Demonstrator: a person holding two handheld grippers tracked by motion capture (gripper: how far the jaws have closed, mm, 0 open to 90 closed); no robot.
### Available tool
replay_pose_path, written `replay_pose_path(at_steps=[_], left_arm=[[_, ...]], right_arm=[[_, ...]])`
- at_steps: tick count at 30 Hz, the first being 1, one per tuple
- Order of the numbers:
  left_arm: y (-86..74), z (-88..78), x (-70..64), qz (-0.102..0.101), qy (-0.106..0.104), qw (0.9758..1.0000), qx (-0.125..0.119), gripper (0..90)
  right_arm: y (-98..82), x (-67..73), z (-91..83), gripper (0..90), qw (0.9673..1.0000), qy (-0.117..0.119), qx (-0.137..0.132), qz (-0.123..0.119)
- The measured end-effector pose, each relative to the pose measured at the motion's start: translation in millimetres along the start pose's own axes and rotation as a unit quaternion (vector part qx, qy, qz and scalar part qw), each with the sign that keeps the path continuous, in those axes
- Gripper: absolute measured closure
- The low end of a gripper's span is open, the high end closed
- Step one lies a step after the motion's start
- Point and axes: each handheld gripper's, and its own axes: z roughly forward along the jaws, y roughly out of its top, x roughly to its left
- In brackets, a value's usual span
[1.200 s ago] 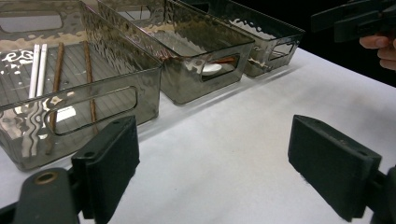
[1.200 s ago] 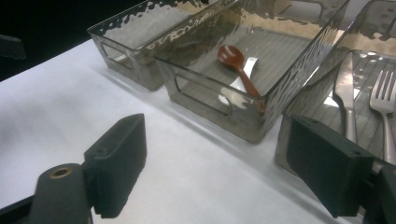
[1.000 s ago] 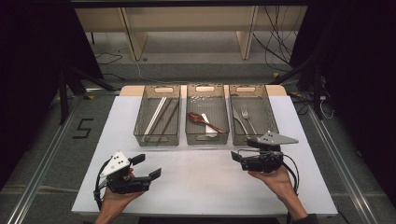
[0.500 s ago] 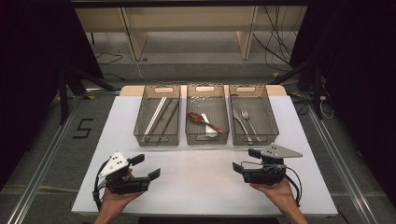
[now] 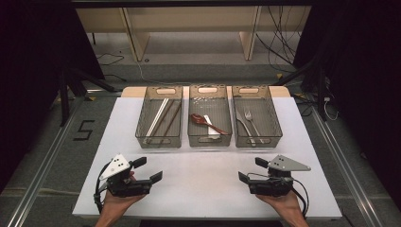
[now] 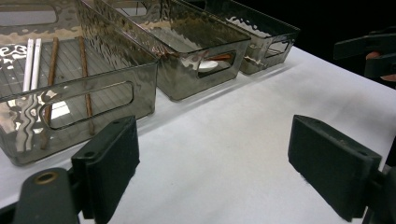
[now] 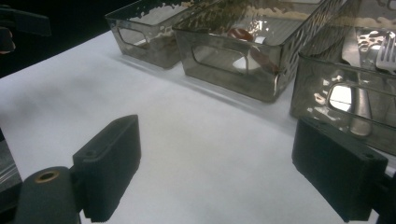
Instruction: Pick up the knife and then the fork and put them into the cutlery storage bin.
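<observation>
The three cutlery bins [image 5: 206,116] are sitting mid-table with chopsticks, spoons and forks sorted inside. We are drawing our right gripper [image 5: 247,171] back from the fork bin [image 5: 254,116]; our left gripper [image 5: 147,169] is waiting before the bins. Both jaws are spread wide, holding nothing, suggesting sorting is finishing.

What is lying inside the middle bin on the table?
The middle bin holds a red-brown spoon lying across a white spoon. The red-brown one covers part of the white one, and the bin's near wall blurs its near end.
</observation>
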Motion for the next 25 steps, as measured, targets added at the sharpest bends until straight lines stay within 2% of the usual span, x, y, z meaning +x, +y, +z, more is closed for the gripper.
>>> replay_pose_path(at_steps=[25], left_arm=[[0.2,0.6,-0.5,0.002,-0.002,1.0,0.001,15.9]], right_arm=[[-2.3,-0.4,-1.5,16.4,0.9999,-0.011,-0.004,-0.005]])
